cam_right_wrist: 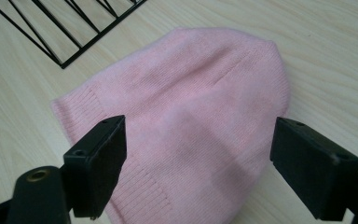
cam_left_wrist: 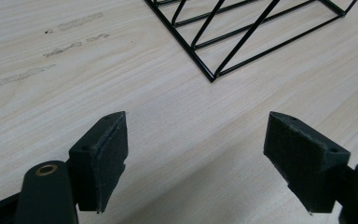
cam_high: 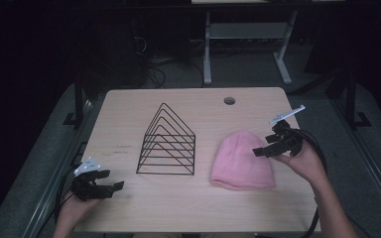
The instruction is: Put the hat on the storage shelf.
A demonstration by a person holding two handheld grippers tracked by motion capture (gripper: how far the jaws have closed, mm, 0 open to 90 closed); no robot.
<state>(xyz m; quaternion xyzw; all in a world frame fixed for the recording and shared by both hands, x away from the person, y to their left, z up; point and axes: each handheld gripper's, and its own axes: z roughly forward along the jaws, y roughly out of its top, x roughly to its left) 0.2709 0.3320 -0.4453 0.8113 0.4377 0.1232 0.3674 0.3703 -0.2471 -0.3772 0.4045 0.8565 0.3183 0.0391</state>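
Table (cam_high: 129, 208) holding pink beanie (cam_high: 243, 161), black wire rack (cam_high: 167, 141).
Left gripper (cam_high: 113, 187) and right gripper (cam_high: 262, 151) both gaping, empty.

The person's left hand (cam_high: 72, 210) is coming in from the bottom left of the high view, holding the black two-jaw left gripper (cam_high: 110, 188) low near the front left corner of the pale wooden surface (cam_high: 178, 208), its jaws pointing toward the right. In the left gripper view (cam_left_wrist: 196, 158) those jaws are standing wide apart with nothing between them. The person's right forearm (cam_high: 335, 210) is reaching up from the bottom right, and the right hand (cam_high: 305, 161) is gripping the black two-jaw right gripper (cam_high: 264, 150) with its jaws aimed leftward. In the right gripper view (cam_right_wrist: 198, 163) its jaws are likewise spread wide, gripping nothing.
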